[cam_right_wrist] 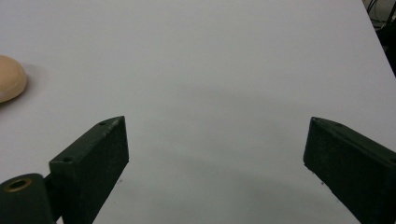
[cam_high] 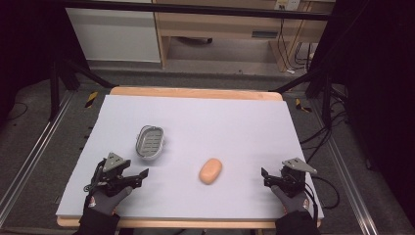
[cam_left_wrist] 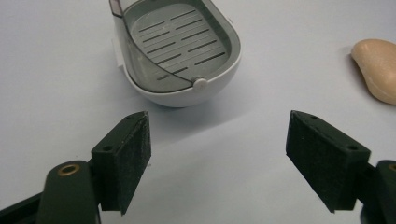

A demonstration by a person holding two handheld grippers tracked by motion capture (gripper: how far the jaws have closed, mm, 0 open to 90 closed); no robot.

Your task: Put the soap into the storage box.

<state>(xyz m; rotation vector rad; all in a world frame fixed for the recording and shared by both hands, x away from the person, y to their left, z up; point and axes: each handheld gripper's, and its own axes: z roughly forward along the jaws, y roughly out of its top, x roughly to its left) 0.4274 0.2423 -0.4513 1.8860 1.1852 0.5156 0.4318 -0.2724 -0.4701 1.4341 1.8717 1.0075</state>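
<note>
2 grippers sit low over a pale lavender sheet that covers a wooden table, one at each near corner. The left gripper is held in a gloved hand at the near left, and its jaws stand spread wide with nothing between them; in the left gripper view the 2 black pads frame bare sheet. Just beyond them lies a soap dish, white outside with a grey slotted tray inside and a small round knob on its near rim. In the high view the soap dish rests on the sheet, left of centre and just far of the left gripper, apart from it.

1 peach-coloured bar of soap lies on the sheet near the middle, to the right of the dish and well apart from it, roughly between the 2 grippers. It shows at the right edge of the left gripper view and at the left edge of the right gripper view.

The right gripper is held in the other gloved hand at the near right, its jaws also spread wide and holding nothing, over bare sheet. A cable loops from it on the right. Beyond the table stand wooden furniture and dark frame bars.
</note>
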